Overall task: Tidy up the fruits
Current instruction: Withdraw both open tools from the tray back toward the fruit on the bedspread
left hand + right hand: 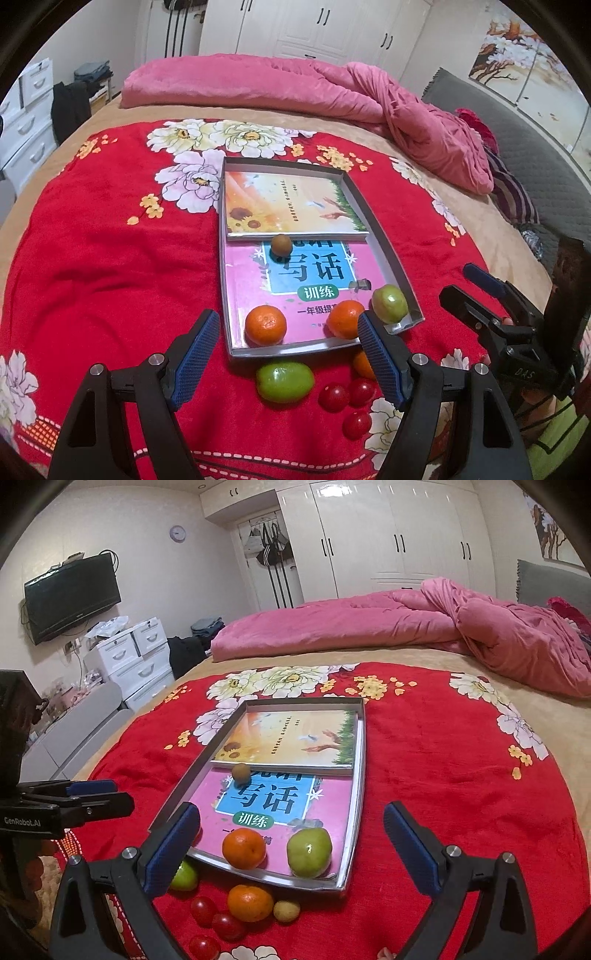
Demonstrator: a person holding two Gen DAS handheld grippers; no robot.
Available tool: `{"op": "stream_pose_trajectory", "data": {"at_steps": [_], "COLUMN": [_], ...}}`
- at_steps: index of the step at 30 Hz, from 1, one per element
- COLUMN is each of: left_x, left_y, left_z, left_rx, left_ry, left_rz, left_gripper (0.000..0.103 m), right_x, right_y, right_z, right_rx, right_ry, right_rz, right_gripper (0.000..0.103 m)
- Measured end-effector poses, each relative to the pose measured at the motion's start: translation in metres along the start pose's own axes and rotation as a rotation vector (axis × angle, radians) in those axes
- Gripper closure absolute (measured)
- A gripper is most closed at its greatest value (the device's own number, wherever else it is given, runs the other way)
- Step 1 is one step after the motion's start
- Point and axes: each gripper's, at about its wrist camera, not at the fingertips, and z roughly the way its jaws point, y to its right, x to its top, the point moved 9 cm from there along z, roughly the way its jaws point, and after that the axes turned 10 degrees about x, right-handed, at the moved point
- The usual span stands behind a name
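Note:
A shallow grey tray point(384, 236) point(360, 775) lies on the red flowered blanket with two books inside. In it are two oranges point(265, 325) point(344, 318), a green fruit point(389, 303) point(309, 852) and a small brown fruit point(281, 244) point(241, 772). The right wrist view shows one tray orange point(244, 848). On the blanket before the tray lie a green fruit point(285, 381) point(183, 877), an orange point(250, 902), three cherry tomatoes point(333, 398) point(203, 910) and a small yellow fruit point(286, 910). My left gripper point(288, 354) is open and empty above them. My right gripper point(291, 849) is open and empty.
A pink duvet point(295, 85) point(406, 620) is heaped at the back of the bed. White drawers point(133, 657) and a wall television point(72, 594) stand to the left. The right gripper also shows at the right edge of the left wrist view point(480, 295).

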Motion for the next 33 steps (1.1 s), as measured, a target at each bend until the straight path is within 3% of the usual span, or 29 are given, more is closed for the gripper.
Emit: {"op": "stream_pose_trajectory", "data": {"at_steps": [33], "left_x": [-0.023], "left_y": [0.018], "left_z": [-0.002], "left_rx": [-0.031], "left_ry": [-0.041], "left_rz": [0.054], "left_gripper": [0.024], "right_x": [-0.038], "right_y": [-0.021], "right_z": [0.002], "right_rx": [0.041], "right_ry": [-0.116], "right_rz": [-0.020], "right_gripper": [0.001]}}
